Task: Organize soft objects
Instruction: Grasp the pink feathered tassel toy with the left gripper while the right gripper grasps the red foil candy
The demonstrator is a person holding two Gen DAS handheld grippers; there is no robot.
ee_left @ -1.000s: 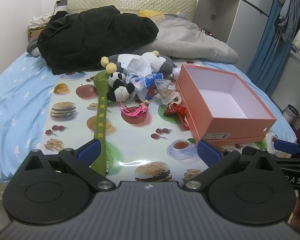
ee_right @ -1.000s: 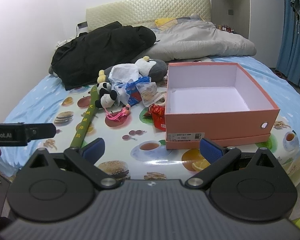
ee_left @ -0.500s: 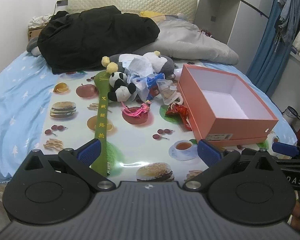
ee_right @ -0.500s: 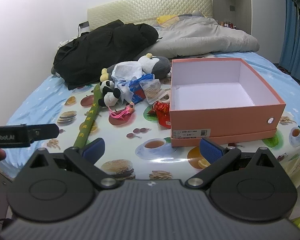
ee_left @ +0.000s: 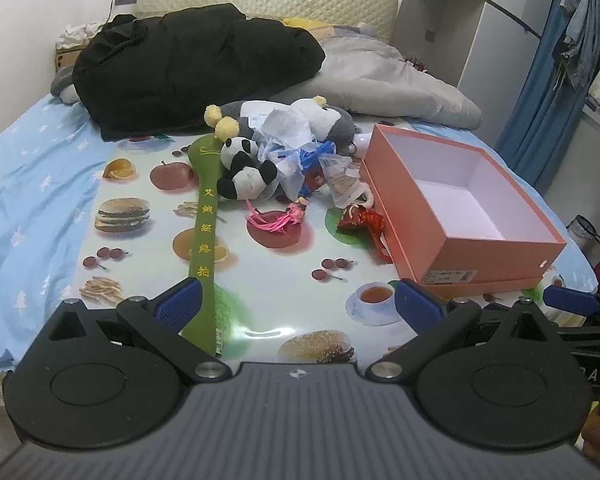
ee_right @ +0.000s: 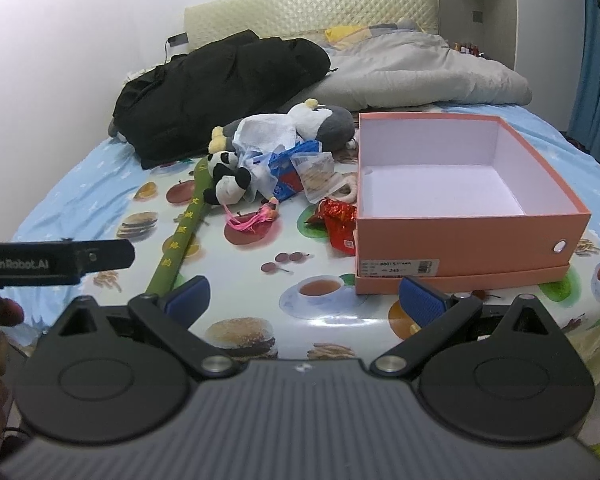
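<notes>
Small black-and-white panda plush [ee_left: 242, 170] lies slumped against crumpled bags [ee_left: 300, 148].

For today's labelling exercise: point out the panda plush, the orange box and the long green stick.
panda plush [ee_left: 242, 168], left wrist view, on its body.
orange box [ee_right: 460, 236], right wrist view, on its near outer wall.
long green stick [ee_left: 206, 224], left wrist view, on its lettered middle.

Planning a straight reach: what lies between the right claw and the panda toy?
Right wrist view: only printed cloth between right claw and panda toy.
</notes>
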